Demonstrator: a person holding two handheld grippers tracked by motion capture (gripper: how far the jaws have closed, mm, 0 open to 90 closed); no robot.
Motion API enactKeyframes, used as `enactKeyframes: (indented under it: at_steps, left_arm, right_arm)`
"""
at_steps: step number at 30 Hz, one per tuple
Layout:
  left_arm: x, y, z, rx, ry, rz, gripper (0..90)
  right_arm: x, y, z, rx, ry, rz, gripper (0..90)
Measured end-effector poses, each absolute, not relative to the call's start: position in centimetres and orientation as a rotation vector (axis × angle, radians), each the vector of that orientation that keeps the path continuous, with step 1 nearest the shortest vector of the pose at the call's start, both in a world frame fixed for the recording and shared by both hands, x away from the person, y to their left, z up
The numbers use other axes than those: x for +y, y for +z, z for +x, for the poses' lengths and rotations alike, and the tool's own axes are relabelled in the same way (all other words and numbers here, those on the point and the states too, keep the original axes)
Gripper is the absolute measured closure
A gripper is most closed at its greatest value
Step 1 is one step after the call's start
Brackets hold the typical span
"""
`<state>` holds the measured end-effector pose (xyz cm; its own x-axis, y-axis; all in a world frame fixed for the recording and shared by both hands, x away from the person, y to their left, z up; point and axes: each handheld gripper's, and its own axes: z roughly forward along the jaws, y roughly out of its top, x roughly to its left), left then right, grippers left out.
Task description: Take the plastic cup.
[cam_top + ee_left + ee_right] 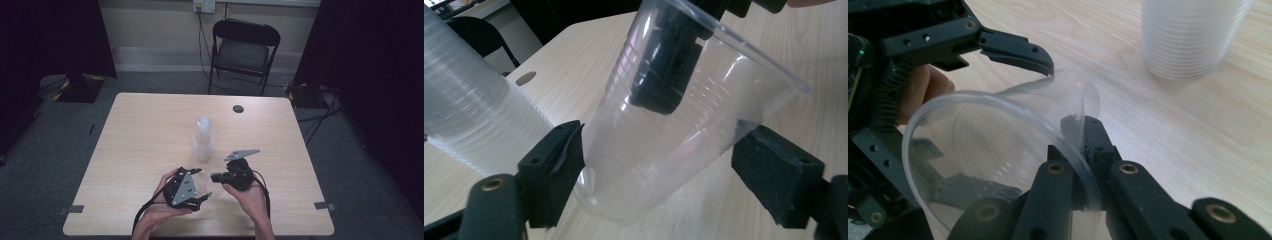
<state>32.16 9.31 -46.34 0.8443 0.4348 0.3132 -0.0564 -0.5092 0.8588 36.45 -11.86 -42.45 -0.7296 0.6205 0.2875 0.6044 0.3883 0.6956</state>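
Right tongs [1083, 145] pinch the rim of a clear plastic cup [684, 125] and hold it tipped on its side, just above the bench [150, 130]. Left tongs [659, 165] sit open around the cup's bottom, one pad touching it. A stack of cups [203, 140] stands nearby.

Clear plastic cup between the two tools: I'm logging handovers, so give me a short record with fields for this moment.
held item: clear plastic cup, lying tilted, mouth toward the right tool
right tool: shut on the cup's rim wall
left tool: jaws either side of the cup's base end, one touching, the other apart
cup stack: upright on the table, behind the hands
background: black folding chair beyond the table
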Motion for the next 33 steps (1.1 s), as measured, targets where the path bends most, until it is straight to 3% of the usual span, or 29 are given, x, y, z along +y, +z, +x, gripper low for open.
enactKeyframes:
  at_steps: [6,33]
  left_arm:
    - [9.0,-46.3,32.1,0.291,0.582,1.998,25.4]
    - [7.5,-46.1,31.5,0.268,0.626,2.023,27.0]
  right_arm:
    - [-11.5,-42.6,36.6,2.586,1.296,1.167,89.2]
    - [-9.6,-43.7,37.3,2.733,1.137,1.206,88.4]
